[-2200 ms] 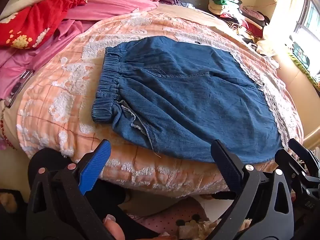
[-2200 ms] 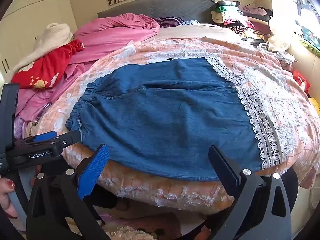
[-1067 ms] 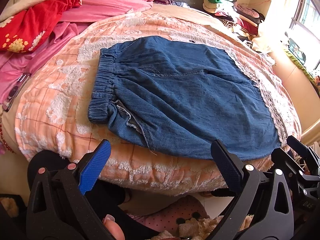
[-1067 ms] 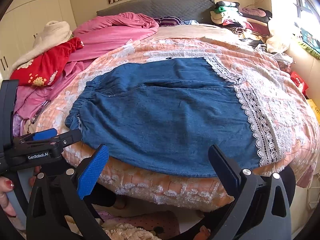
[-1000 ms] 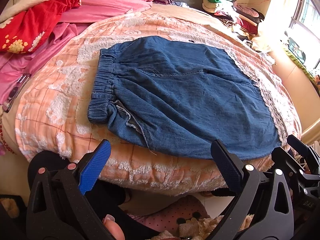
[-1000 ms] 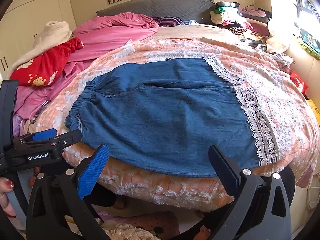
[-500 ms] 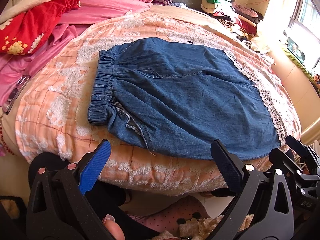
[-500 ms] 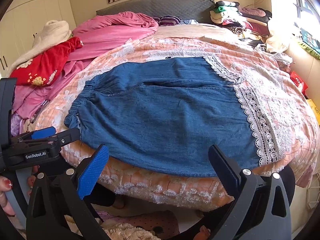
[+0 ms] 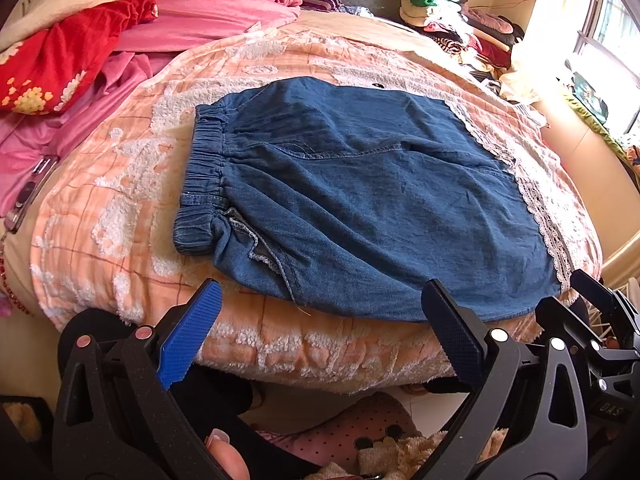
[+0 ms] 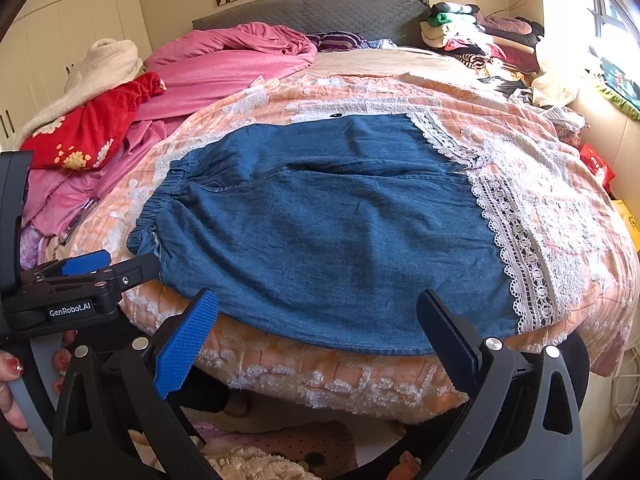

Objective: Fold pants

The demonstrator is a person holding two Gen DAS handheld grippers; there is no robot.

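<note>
Denim pants: folded once, flat on bedspread, position unchanged across recent frames. Left gripper, right gripper: jaws spread, empty, still hovering at near edge. Next fold pending.

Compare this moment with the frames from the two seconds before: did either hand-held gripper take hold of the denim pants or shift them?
No. Both views drift only slightly. The denim pants lie flat on the peach bedspread in the same fold, elastic waistband to the left. The left hand-held gripper and right hand-held gripper hang open just short of the near bed edge, touching nothing, as before.
</note>
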